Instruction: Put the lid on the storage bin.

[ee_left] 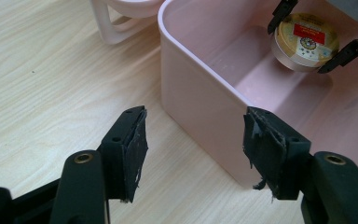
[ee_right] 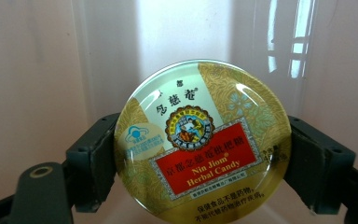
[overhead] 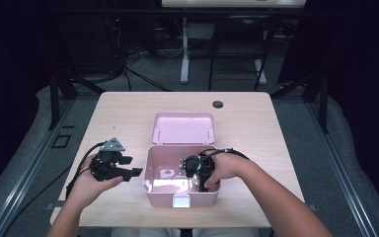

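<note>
The right gripper (overhead: 201, 174) reaches down inside the pink box (overhead: 150, 170), its jaws clamped on the rim of a round candy tin (ee_right: 203, 140), one pad at each side. The tin sits low in the box, near its floor and its right wall, label facing the gripper's camera. The left gripper (overhead: 128, 168) hovers over the table (overhead: 128, 113) just left of the box, jaws wide and empty. The box lid (overhead: 183, 127) lies open behind the box.

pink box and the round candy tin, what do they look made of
Pink box: probably moulded plastic, glossy, with smooth rounded walls that mirror light. Candy tin: likely metal, with a shiny printed lid and silvery side wall. Table: pale wood-grain surface, maybe laminate.
</note>
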Available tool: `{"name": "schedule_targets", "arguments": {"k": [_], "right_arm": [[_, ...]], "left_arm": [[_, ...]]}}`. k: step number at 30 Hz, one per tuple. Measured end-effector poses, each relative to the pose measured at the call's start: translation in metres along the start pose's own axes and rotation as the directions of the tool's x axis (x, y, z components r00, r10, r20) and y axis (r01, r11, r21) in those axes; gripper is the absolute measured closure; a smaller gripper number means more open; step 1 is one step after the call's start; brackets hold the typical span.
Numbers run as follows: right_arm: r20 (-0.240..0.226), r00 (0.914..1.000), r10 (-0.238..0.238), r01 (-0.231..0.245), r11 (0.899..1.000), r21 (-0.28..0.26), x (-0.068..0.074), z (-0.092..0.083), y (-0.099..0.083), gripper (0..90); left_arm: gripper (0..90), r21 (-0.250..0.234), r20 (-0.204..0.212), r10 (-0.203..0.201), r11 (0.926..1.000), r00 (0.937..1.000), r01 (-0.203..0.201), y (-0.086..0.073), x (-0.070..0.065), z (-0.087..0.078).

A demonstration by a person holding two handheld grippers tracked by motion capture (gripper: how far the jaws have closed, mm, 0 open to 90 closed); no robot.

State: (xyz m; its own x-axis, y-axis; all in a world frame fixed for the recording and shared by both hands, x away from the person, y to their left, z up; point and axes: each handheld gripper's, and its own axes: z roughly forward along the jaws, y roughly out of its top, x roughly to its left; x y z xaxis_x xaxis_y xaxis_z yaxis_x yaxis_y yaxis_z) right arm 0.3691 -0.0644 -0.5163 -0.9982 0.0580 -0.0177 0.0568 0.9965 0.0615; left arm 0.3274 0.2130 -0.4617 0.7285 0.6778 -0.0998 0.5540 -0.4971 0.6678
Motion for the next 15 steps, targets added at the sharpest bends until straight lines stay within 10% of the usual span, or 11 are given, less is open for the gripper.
{"name": "schedule_targets", "arguments": {"k": [15], "right_arm": [[0.011, 0.9994, 0.033, -0.032, 0.999, -0.028, -0.0001, -0.0061, -0.0003, 15.2]], "left_arm": [[39.3, 0.000, 0.001, -0.001, 1.0000, 1.0000, 0.001, -0.0001, -0.0001, 0.0004]]}}
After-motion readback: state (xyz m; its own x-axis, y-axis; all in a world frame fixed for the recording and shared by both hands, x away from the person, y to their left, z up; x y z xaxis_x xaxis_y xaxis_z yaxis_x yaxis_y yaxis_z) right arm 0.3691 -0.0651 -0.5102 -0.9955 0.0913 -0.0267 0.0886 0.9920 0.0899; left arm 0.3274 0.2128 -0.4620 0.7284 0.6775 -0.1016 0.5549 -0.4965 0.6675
